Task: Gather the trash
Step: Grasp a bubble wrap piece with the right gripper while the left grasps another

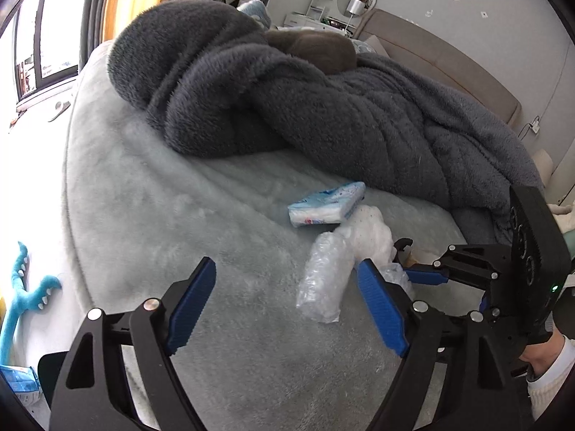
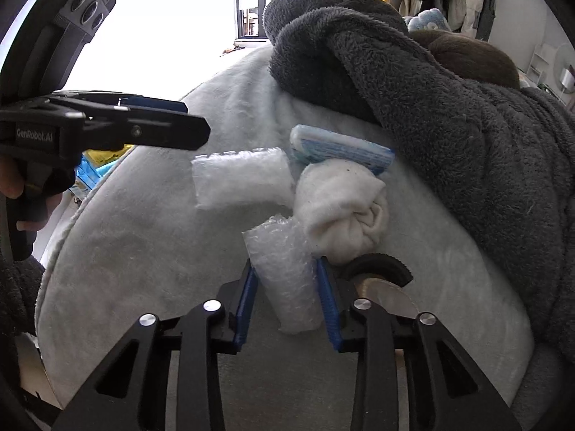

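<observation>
Right gripper (image 2: 287, 301) nearest: jaws narrowed round bubble wrap roll (image 2: 287, 280) on bed (image 2: 143, 251); pads look pressed on it, though I can't be sure. Left gripper (image 1: 284, 309) wide, empty, near second roll (image 1: 325, 280). Tissue pack (image 1: 325, 203), white cloth (image 2: 341, 208) beside. I judge nothing collected yet; all still on bed.

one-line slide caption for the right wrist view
Right claw closing around a bubble wrap piece on the grey bed, beside a white sock bundle.
</observation>
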A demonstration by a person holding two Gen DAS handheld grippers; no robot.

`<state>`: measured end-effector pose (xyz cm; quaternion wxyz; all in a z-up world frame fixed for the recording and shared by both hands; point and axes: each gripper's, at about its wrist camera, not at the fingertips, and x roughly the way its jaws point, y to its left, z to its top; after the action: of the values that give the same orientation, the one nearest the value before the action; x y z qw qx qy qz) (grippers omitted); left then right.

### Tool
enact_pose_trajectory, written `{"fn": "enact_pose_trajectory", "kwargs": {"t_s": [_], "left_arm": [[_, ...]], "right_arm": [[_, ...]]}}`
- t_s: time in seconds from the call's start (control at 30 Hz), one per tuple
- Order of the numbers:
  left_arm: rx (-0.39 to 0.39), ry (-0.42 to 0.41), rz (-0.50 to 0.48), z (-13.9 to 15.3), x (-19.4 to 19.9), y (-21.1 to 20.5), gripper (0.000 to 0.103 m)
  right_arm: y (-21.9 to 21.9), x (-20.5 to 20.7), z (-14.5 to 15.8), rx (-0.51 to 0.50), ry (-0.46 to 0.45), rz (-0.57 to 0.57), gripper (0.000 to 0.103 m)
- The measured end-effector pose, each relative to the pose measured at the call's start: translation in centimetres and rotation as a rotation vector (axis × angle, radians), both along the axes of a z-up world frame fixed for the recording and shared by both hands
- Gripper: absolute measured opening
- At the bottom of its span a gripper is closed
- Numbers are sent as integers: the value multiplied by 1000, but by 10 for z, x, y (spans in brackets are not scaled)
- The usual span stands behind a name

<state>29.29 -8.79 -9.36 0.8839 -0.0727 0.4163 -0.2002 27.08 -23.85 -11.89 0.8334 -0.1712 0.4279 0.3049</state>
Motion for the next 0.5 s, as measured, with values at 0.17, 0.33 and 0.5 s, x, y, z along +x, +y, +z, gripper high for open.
{"fn": "enact_pose_trajectory", "kwargs": {"t_s": [0.17,0.33,0.5], "left_arm": [[16,12,-15,-10,6,-12,83],[25,24,-37,-19,11,-24,79],[49,28,-66,-26,16,-36,70]], "right_arm": [[-7,2,5,56,12,-11,33],[-25,4,17,149,38,-35,33],[-39,7,30,236,41,-70,33]]}}
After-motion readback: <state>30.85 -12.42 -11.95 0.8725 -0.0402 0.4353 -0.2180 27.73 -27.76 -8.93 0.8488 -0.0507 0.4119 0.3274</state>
